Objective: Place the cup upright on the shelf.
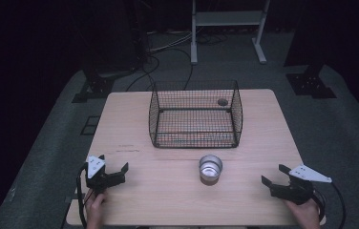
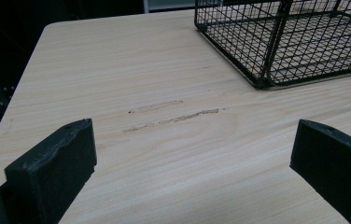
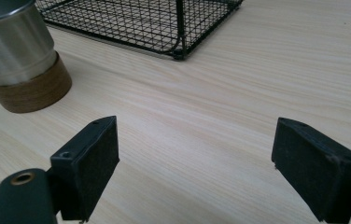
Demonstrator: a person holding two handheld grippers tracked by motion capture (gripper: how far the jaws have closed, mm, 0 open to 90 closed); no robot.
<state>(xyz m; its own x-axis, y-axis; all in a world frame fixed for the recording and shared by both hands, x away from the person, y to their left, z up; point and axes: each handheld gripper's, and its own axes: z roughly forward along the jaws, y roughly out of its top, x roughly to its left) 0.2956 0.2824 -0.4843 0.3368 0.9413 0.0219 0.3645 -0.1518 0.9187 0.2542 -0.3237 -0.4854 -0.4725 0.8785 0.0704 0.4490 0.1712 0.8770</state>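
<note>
Big picture first: pale wood-grain table (image 1: 134, 200), matte, w/ a couple of scuffs on your left half. Behind centre sits the black wire basket (image 1: 195, 114), open-topped, square mesh, rigid rod frame, nothing inside it that I can make out.

Now the thing that matters: the cup (image 1: 210, 169), standing upright just in front of the basket, apart from it, a bit right of centre. Round, brushed-steel wall, shiny rim, a brown band around its base; in the right gripper view it's up at the left (image 3: 17, 56), so from that tool it lies ahead and off to the left. Axis is vertical, so a side-on pinch across the wall looks like the way in.

Which hand? The cup is roughly midway, maybe slightly closer to your right gripper (image 1: 278, 177). Its jaws stand clearly apart, nothing btwn the pads, only bare tabletop.

Left gripper (image 1: 115, 164) is likewise spread wide, empty, low over the table near the left front edge, aimed toward the basket's near corner (image 2: 262, 81).
</note>
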